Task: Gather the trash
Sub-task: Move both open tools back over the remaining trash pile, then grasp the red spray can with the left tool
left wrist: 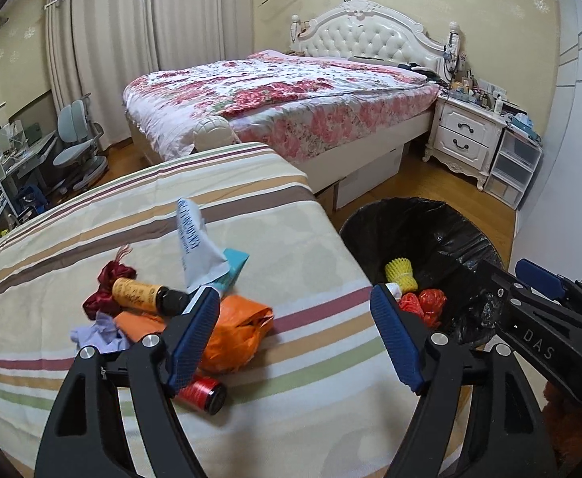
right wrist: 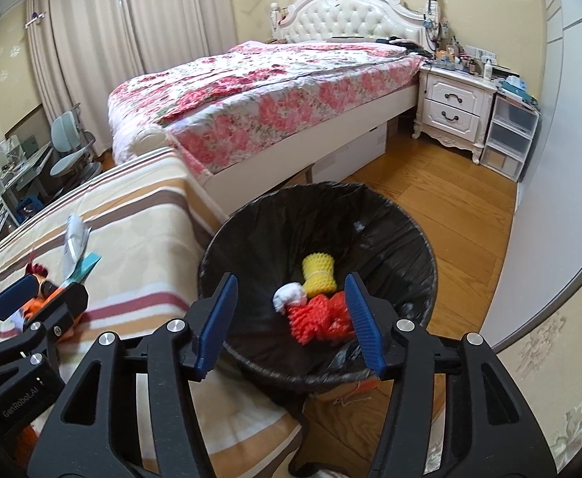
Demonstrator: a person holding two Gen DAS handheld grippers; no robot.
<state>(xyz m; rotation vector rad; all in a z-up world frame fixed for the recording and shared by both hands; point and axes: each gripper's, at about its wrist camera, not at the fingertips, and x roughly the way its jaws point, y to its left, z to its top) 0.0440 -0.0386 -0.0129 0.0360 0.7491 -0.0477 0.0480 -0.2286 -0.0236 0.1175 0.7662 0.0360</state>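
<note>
Beside the big bed: a striped surface is carrying the litter, with a black-lined bin standing just off its edge on the wood floor.
Bin contents: yellow foam netting, red foam netting and a white wad are lying at the bottom; plenty of room is showing.
Litter pile: an orange bag is sitting in the middle, touching a dark-capped yellow bottle, a white printed wrapper, a dark red scrap, a lilac tissue and a red can.
Handling: the bag and wrapper are looking light, soft and crushable, so pinching a bunched fold should be working; the bottle and can are looking stiff and likely to roll, so gripping across the body seems safest.
Left tool: hovering over the pile, fingers spread, holding nothing.
Right tool: hanging above the bin, fingers spread, holding nothing.
</note>
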